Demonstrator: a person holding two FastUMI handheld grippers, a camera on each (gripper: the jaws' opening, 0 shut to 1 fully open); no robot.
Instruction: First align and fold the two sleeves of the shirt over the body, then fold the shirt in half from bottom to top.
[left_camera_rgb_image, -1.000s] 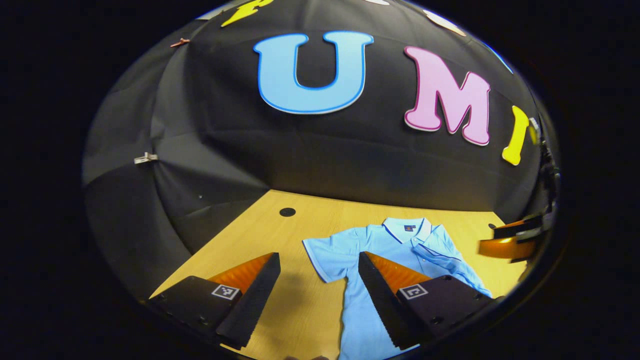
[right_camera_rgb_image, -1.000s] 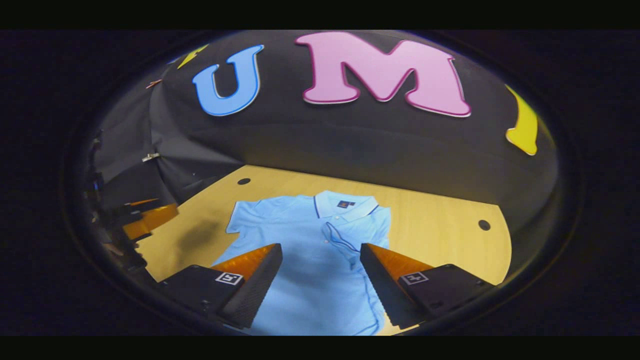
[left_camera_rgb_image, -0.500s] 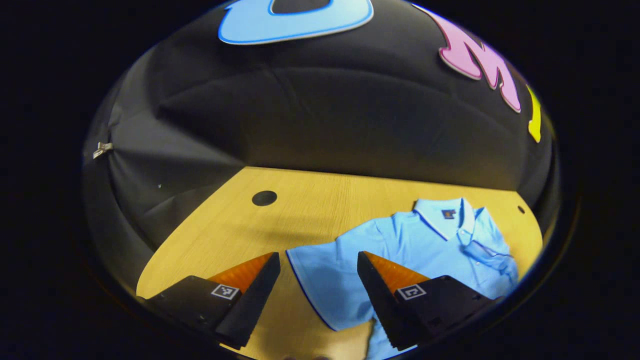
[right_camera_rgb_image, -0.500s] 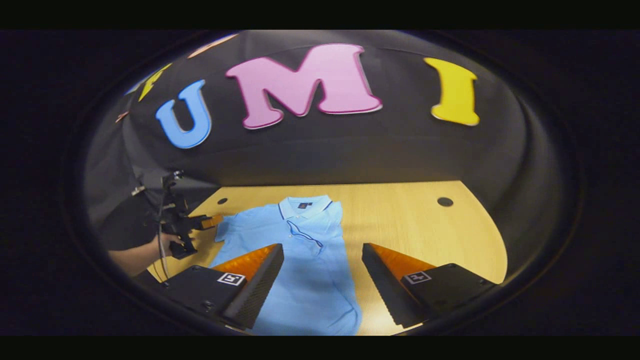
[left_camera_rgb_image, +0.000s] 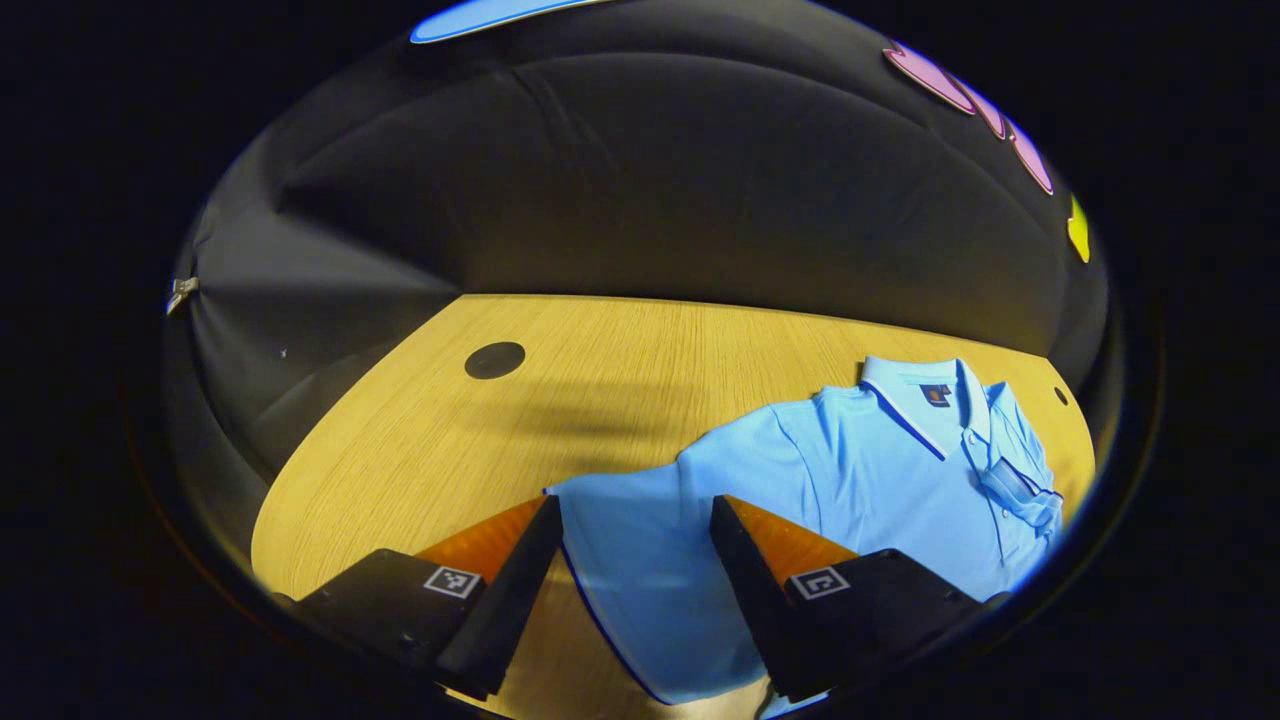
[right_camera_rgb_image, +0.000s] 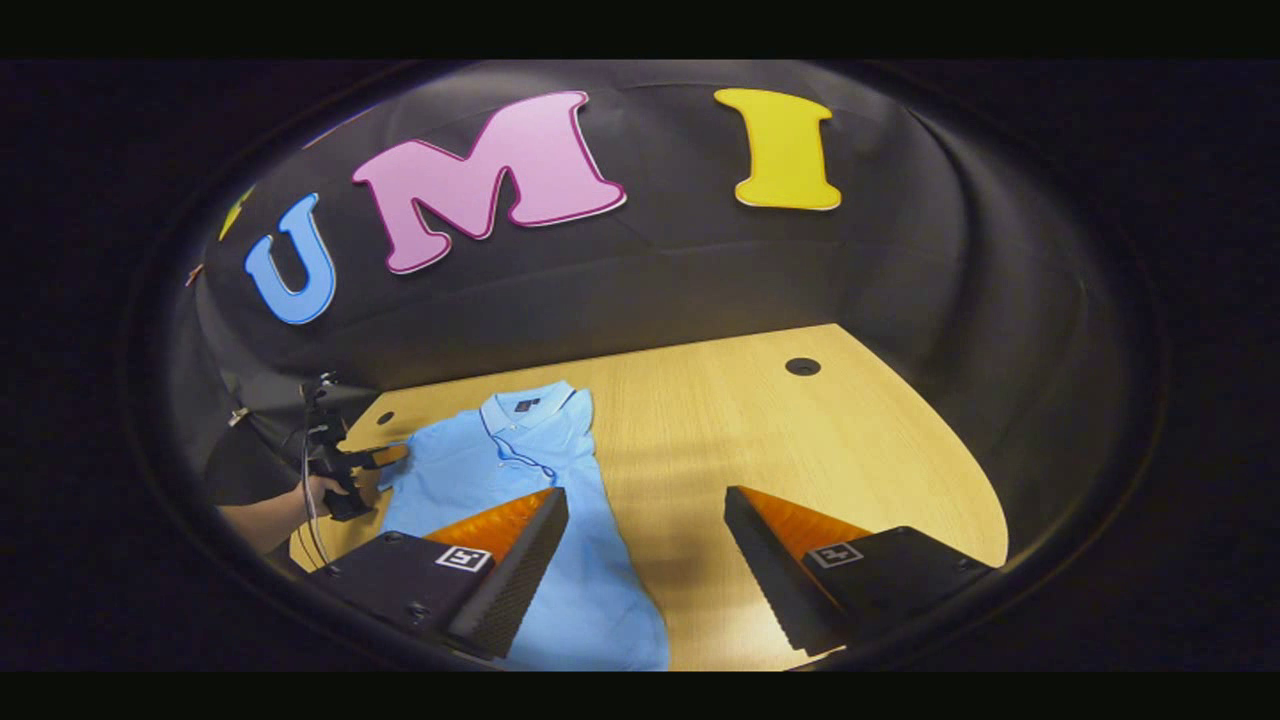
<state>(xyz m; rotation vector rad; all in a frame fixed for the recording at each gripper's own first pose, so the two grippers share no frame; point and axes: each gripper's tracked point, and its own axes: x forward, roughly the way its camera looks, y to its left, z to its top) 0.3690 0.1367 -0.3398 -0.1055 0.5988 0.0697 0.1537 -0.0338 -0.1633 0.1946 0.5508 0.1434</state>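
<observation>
My left gripper (left_camera_rgb_image: 632, 590), jaws wide, straddles the shirt's (left_camera_rgb_image: 850, 490) outstretched sleeve (left_camera_rgb_image: 640, 560) on the table (left_camera_rgb_image: 560, 350); right gripper (right_camera_rgb_image: 645, 570) hovers wide; best pinch at the hem, then fold squarely inward

The counter (left_camera_rgb_image: 640, 360) is a pale wood-grain slab with a curved near edge; a round dark hole (left_camera_rgb_image: 494, 359) sits toward its far left corner in the left gripper view, and a second, smaller hole (left_camera_rgb_image: 1059, 396) shows at the far right edge; in the right gripper view a hole (right_camera_rgb_image: 802, 366) lies near the far right corner (another small one (right_camera_rgb_image: 385, 417) shows at the far left); soft shadows fall across the grain; behind the counter hangs the black cloth wall (left_camera_rgb_image: 640, 190), creased, with a small metal clip (left_camera_rgb_image: 181, 293) pinned at its left.
</observation>
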